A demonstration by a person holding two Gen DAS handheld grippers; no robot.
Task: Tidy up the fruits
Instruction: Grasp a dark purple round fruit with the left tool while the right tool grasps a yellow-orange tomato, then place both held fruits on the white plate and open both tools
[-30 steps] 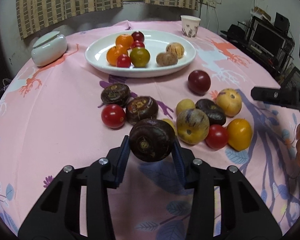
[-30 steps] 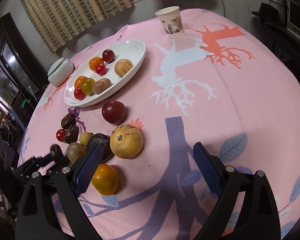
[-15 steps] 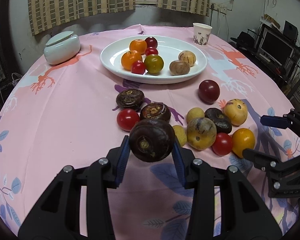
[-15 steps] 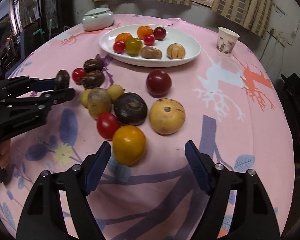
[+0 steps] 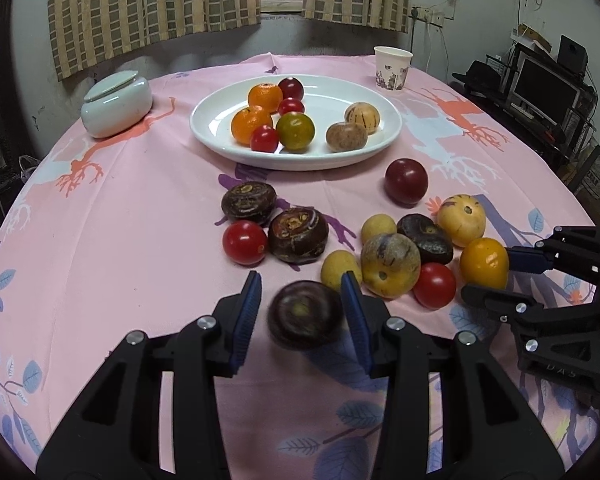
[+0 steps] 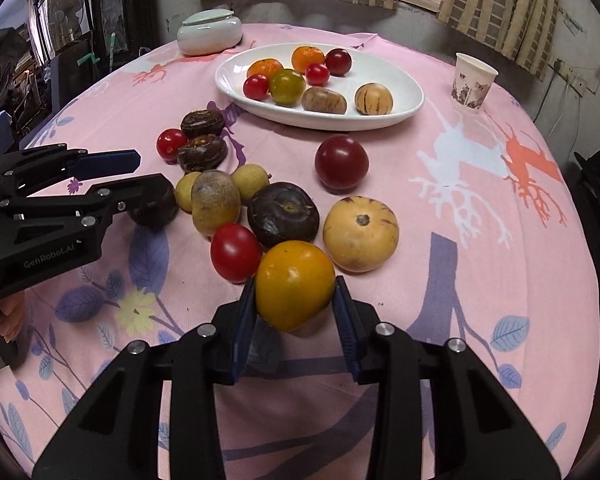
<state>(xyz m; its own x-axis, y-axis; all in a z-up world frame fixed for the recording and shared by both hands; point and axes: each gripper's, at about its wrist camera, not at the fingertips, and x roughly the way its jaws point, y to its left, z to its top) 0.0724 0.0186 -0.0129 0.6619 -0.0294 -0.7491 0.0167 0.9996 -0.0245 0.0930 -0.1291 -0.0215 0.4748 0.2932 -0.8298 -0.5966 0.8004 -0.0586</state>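
Your right hand-held gripper [image 6: 295, 312] has the round orange-yellow tomato [image 6: 295, 283] between its blue pads at the lower centre of the right wrist view; the jaws are closing and both pads meet the fruit's sides. The tomato sits at the near edge of the loose fruit cluster on the pink patterned cloth of the worktop [image 6: 480, 240], touching a small red tomato [image 6: 235, 253] to its left, with a dark purple flattened fruit [image 6: 283, 214] just behind and a pale yellow striped melon-like fruit [image 6: 360, 233] to its upper right.

In the left wrist view, your left hand-held gripper [image 5: 300, 304] stands narrow, with a blurred round dark brown-purple fruit [image 5: 305, 313] lying between the pads. The right pad is against it; a slim gap shows on the left side, so you cannot tell whether it is truly gripped.

Further up the frame, the white oval ceramic plate [image 6: 396, 80] holds oranges, small tomatoes and two striped fruits. A dark red round fruit [image 6: 341, 162] lies alone between plate and cluster. A white lidded ceramic jar [image 6: 209, 33] sits upper left, a paper cup [image 6: 473, 82] upper right.
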